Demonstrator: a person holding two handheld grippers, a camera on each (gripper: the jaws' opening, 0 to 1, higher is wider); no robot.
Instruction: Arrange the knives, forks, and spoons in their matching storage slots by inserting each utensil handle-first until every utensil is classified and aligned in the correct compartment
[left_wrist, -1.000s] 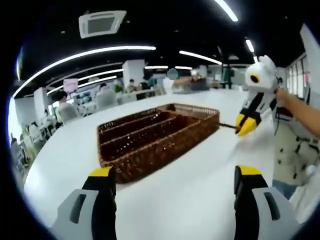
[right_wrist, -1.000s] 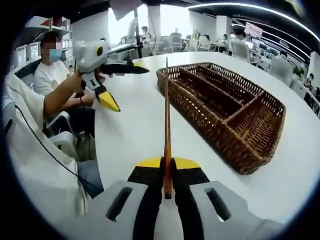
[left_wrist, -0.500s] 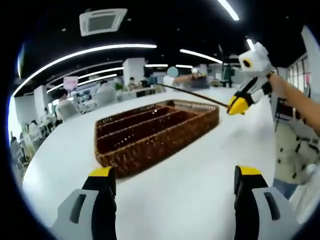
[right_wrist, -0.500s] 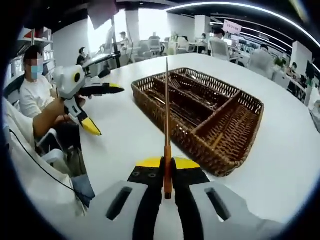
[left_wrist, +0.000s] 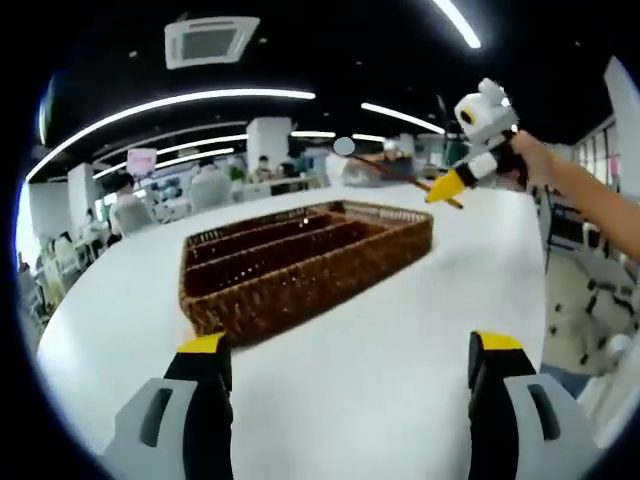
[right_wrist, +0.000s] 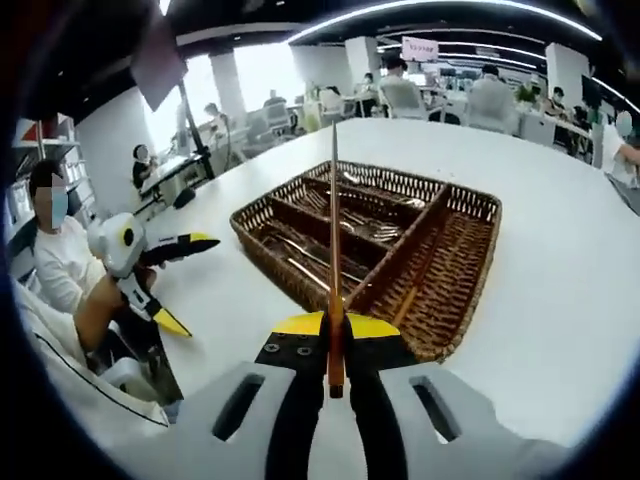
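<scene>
1. The thing I'm holding right now is a long thin utensil (right_wrist: 334, 250) with an orange-brown handle. It runs straight up the middle of the right gripper view, and I honestly can't tell if it's a knife, a fork or a spoon.
2. My right gripper (right_wrist: 335, 345) is clamped on its handle end, jaws closed tight around it. The far tip sits over the wicker tray (right_wrist: 465, 300) in the picture. In the left gripper view that gripper (left_wrist: 447, 183) is up at the upper right, lifted above the tray's far end.
3. My left gripper (left_wrist: 350, 350) has its jaws spread wide with nothing between them, at the bottom of its frame, near the tray (left_wrist: 300, 290) but not touching it.
4. Progress: the long slots already have metal cutlery (right_wrist: 350, 215) lying in them, so I'd guess most of the sorting is done. The short cross compartment at the near end looks like it holds one slim piece.
5. Left to do, I reckon: get this one into its matching slot.
6. All of it sits on a white table (left_wrist: 380, 390).
</scene>
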